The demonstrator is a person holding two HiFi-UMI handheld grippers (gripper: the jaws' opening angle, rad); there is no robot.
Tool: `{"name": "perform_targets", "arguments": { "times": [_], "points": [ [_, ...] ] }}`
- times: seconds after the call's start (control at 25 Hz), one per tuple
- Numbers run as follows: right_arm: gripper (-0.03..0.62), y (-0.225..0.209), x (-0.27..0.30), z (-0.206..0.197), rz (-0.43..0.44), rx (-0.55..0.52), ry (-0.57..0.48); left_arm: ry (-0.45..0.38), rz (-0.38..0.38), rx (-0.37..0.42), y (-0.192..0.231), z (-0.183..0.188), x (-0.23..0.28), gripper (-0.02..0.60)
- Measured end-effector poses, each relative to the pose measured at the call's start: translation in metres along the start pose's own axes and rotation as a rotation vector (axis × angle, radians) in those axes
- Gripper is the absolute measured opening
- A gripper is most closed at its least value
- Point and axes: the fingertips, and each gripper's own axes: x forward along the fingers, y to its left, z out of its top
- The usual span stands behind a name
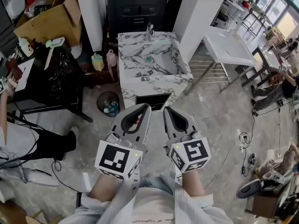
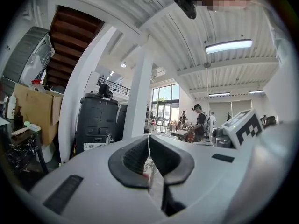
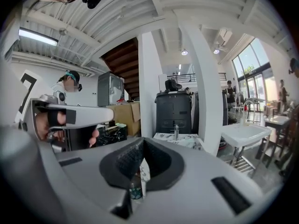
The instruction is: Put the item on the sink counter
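Note:
The marble sink counter [image 1: 135, 43] stands ahead of me, with a faucet [image 1: 150, 31] at its back and a small green thing [image 1: 148, 59] in the basin. Both grippers are held close to my body and point toward the counter. My left gripper [image 1: 145, 107] is shut with nothing in it, its tips touching in the left gripper view [image 2: 149, 136]. My right gripper [image 1: 167, 110] is beside it, also shut and empty [image 3: 142, 141]. The counter shows small in the right gripper view [image 3: 184, 141]. I cannot tell which thing is the item.
A round bin [image 1: 108, 103] with bottles in it sits on the floor left of the counter's base. A yellow bottle [image 1: 97, 61] and a pink one [image 1: 111, 57] stand beside the counter. A black table [image 1: 60, 78] is at left, a white basin on a stand [image 1: 229, 45] at right.

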Motion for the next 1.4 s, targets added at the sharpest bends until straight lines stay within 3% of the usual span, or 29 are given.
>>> {"name": "perform_targets", "arguments": {
  "times": [0.24,0.6,0.84,1.4],
  "points": [
    [0.009,-0.006,0.035,0.005,-0.023,0.002,0.006,-0.003,0.005,-0.015,0.038,0.001,0.013,0.021],
    [0.009,-0.024,0.084,0.007,0.009,-0.007,0.035,-0.007,0.034,-0.030,0.074,0.001,0.047,0.021],
    [0.009,-0.070,0.139,0.009,0.058,-0.006,0.036,-0.010,0.088,-0.025,0.101,-0.004,0.104,0.021],
    [0.009,-0.216,0.267,0.044,0.246,-0.058,0.089,-0.021,0.258,-0.050,0.148,0.017,0.289,0.021]
  ]
}}
